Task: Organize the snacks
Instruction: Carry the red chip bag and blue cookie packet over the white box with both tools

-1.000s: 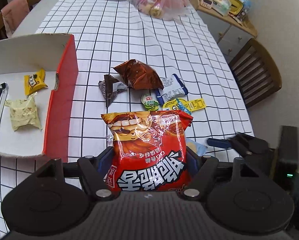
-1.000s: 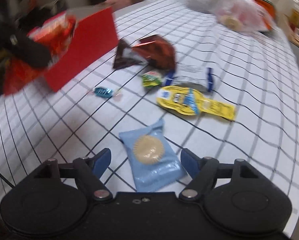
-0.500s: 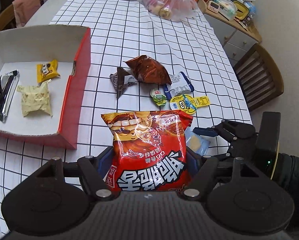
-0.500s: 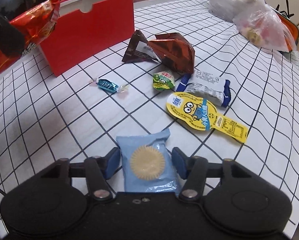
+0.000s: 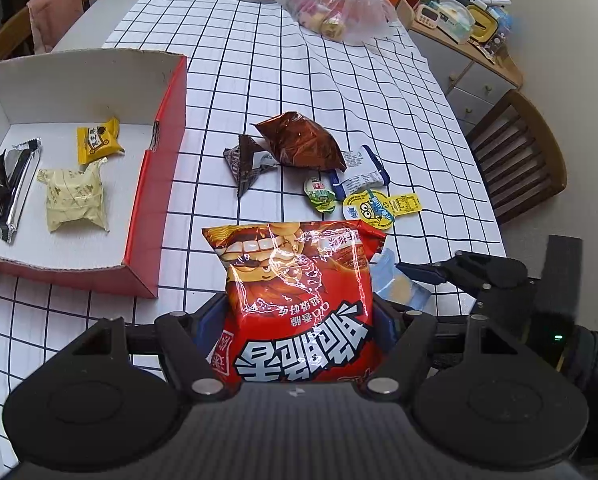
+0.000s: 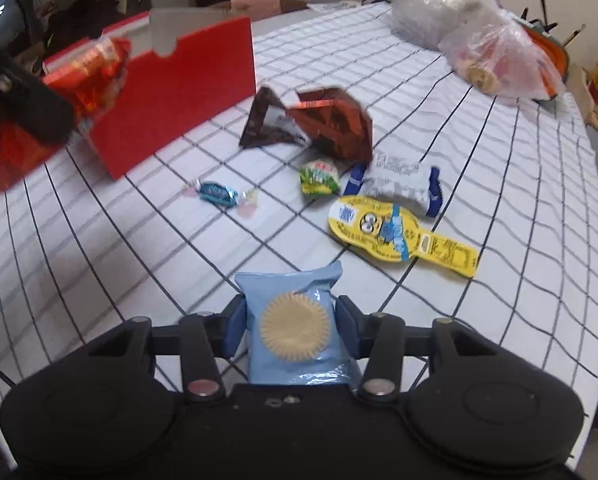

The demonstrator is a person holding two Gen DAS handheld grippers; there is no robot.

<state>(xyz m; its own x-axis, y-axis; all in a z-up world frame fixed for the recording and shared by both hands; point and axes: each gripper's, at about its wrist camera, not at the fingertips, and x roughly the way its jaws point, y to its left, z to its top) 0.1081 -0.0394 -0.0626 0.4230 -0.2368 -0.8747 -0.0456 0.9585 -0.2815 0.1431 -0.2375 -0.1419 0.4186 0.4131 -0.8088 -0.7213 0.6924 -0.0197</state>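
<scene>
My left gripper [image 5: 295,320] is shut on a big red chip bag [image 5: 295,292] and holds it above the checked table, right of the red-walled box [image 5: 155,184]. The box holds a yellow packet [image 5: 98,141], a cream packet [image 5: 75,198] and dark bars [image 5: 3,192]. My right gripper [image 6: 290,322] is shut on a light blue cookie packet [image 6: 293,320], lifted a little off the cloth; it also shows in the left wrist view [image 5: 399,286]. The red box [image 6: 179,96] stands at the far left in the right wrist view.
Loose snacks lie mid-table: a brown foil bag [image 6: 335,124], a dark triangular packet [image 6: 267,124], a green-white candy [image 6: 319,176], a blue candy [image 6: 219,194], a white-blue packet [image 6: 399,188], a yellow minion packet [image 6: 395,232]. Plastic bags [image 5: 339,8] stand at the far end. A chair [image 5: 519,152] stands right.
My right gripper has closed on the blue cookie packet and raised it. My left gripper has lifted the chip bag higher and drawn back, showing more of the box.
</scene>
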